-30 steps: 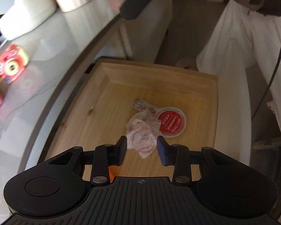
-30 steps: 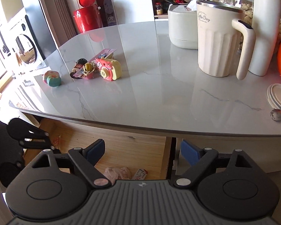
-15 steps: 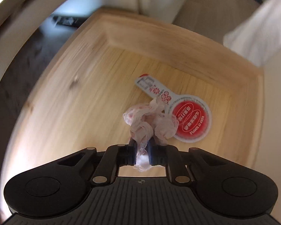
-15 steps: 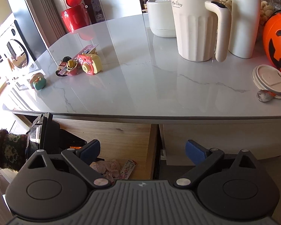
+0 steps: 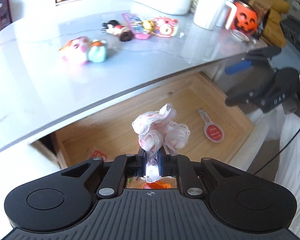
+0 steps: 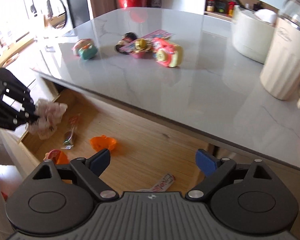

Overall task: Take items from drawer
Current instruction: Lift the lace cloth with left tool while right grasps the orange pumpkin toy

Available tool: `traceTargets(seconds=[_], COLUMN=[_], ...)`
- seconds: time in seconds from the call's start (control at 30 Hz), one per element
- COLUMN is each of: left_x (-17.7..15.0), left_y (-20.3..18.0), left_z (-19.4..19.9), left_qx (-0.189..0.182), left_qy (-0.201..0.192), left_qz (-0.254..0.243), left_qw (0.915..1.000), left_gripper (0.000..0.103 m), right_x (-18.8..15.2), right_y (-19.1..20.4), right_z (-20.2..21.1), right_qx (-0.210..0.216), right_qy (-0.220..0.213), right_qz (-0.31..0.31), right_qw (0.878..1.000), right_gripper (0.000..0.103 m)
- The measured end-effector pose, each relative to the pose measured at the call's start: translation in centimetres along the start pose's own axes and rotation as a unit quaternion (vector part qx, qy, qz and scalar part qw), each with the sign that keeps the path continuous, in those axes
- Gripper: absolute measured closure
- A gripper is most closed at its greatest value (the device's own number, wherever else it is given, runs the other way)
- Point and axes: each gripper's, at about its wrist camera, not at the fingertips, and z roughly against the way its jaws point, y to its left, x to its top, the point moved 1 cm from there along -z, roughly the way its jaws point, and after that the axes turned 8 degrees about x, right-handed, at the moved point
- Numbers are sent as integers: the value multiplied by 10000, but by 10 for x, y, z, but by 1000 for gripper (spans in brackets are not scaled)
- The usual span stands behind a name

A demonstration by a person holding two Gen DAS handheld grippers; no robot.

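Observation:
My left gripper (image 5: 151,160) is shut on a crumpled pink-and-white lace cloth (image 5: 160,126), held up above the open wooden drawer (image 5: 114,124). The same cloth (image 6: 48,116) shows at the left of the right wrist view, pinched by the left gripper (image 6: 33,117). My right gripper (image 6: 153,162) is open over the drawer (image 6: 150,140) with nothing between its fingers. On the drawer floor lie a red round tag (image 5: 213,133), an orange wrapper (image 6: 103,143), a small foil sweet (image 6: 69,139) and a printed packet (image 6: 163,183).
The grey marble counter (image 6: 190,84) overhangs the drawer and carries small toys (image 6: 168,53), a pink-and-teal toy (image 6: 86,48), a cream jug (image 6: 286,66), a white pot (image 6: 250,38) and an orange pumpkin bucket (image 5: 245,19). White fabric (image 5: 290,150) hangs at the right.
The left gripper closed on the lace cloth and lifted it out of the drawer, swinging up toward the counter. The right gripper moved in over the drawer, still open.

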Motion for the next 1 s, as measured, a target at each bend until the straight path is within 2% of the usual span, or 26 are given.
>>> traceTargets(seconds=[0.07, 0.13, 0.27, 0.4, 0.57, 0.7, 0.73, 0.77, 0.87, 1.0], left_x=[-8, -8, -20, -28, -33, -32, -32, -31, -30, -29], left_y=[14, 19, 30, 37, 42, 42, 40, 38, 29, 18], left_z=[-4, 5, 11, 13, 14, 12, 10, 9, 4, -1], left_qx=[-2, 80, -67, 18, -99, -115, -123, -128, -91, 50], left_qy=[19, -8, 15, 141, 183, 290, 311, 334, 449, 485], left_qz=[367, 401, 620, 691, 786, 778, 727, 669, 436, 153], left_qw=[9993, 9992, 9981, 9975, 9967, 9965, 9968, 9971, 9980, 9987], left_gripper=[90, 90, 90, 90, 90, 90, 90, 90, 90, 90], right_x=[11, 20, 27, 27, 30, 28, 28, 27, 29, 36], right_y=[23, 44, 74, 77, 71, 68, 68, 68, 71, 77], right_z=[-20, -40, -87, -129, -160, -182, -184, -185, -172, -124], right_qx=[101, 176, 327, 392, 398, 414, 435, 421, 362, 218], right_qy=[226, 387, 668, 997, 1112, 1370, 1441, 1511, 1501, 1210], right_qz=[537, 997, 1571, 1521, 1338, 1264, 1267, 1276, 1370, 1524], right_qw=[9982, 9941, 9848, 9825, 9839, 9816, 9805, 9793, 9785, 9806], right_gripper=[20, 24, 25, 25, 25, 25, 29, 48, 47, 47])
